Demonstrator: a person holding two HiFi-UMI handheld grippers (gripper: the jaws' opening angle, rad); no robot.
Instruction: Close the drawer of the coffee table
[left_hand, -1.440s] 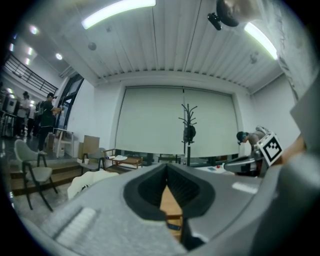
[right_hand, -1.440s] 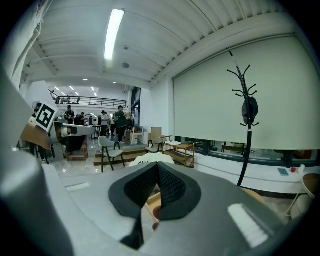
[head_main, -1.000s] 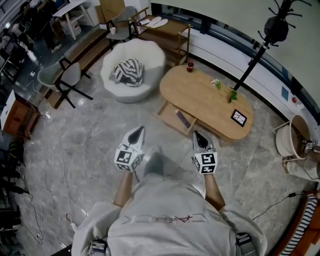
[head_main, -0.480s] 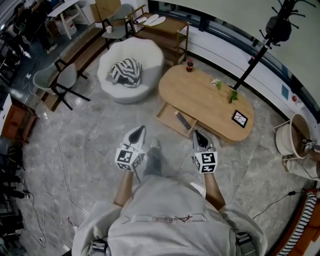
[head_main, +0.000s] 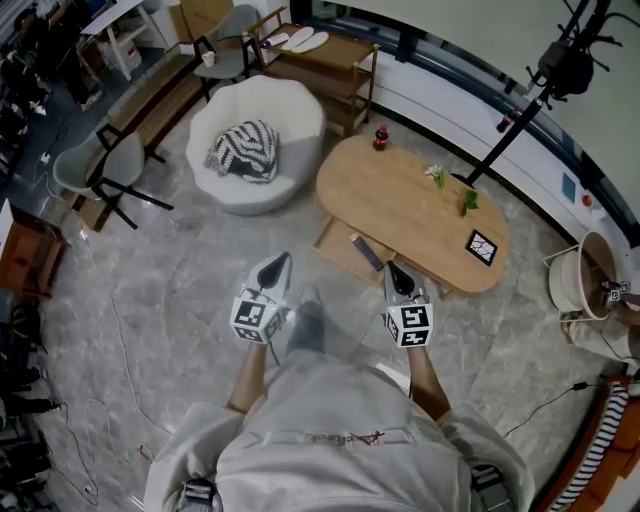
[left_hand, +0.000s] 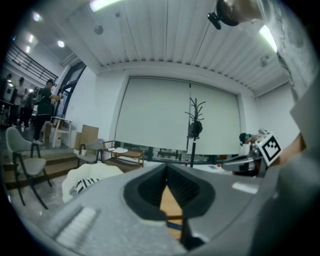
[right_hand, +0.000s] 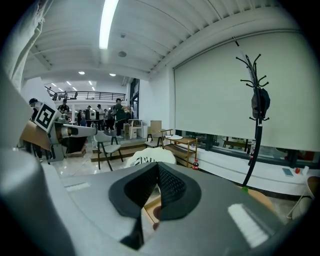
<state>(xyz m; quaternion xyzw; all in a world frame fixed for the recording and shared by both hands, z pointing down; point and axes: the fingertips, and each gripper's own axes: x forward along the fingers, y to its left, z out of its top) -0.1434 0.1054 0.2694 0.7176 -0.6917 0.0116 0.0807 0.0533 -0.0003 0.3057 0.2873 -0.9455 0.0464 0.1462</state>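
The oval wooden coffee table (head_main: 410, 205) stands ahead of me on the marble floor. Its drawer (head_main: 345, 255) is pulled out toward me, with a dark flat object (head_main: 366, 252) lying in it. My left gripper (head_main: 277, 262) is shut and empty, out over the floor to the left of the drawer. My right gripper (head_main: 393, 268) is also shut and empty, with its tip just short of the drawer's front right corner. In the left gripper view the shut left gripper (left_hand: 167, 167) points at the table. In the right gripper view the right gripper (right_hand: 158, 165) points the same way.
A white armchair (head_main: 290, 120) with a striped cushion (head_main: 243, 150) stands left of the table. A black coat stand (head_main: 515, 100) rises behind it. On the table are a small bottle (head_main: 381, 136) and a marker card (head_main: 481, 247). A round basket (head_main: 578, 282) stands at right, and chairs (head_main: 105, 170) at far left.
I have walked forward with both grippers. The table and its open drawer are nearer, and the drawer now lies close to the right gripper's tip. Both grippers stayed shut.
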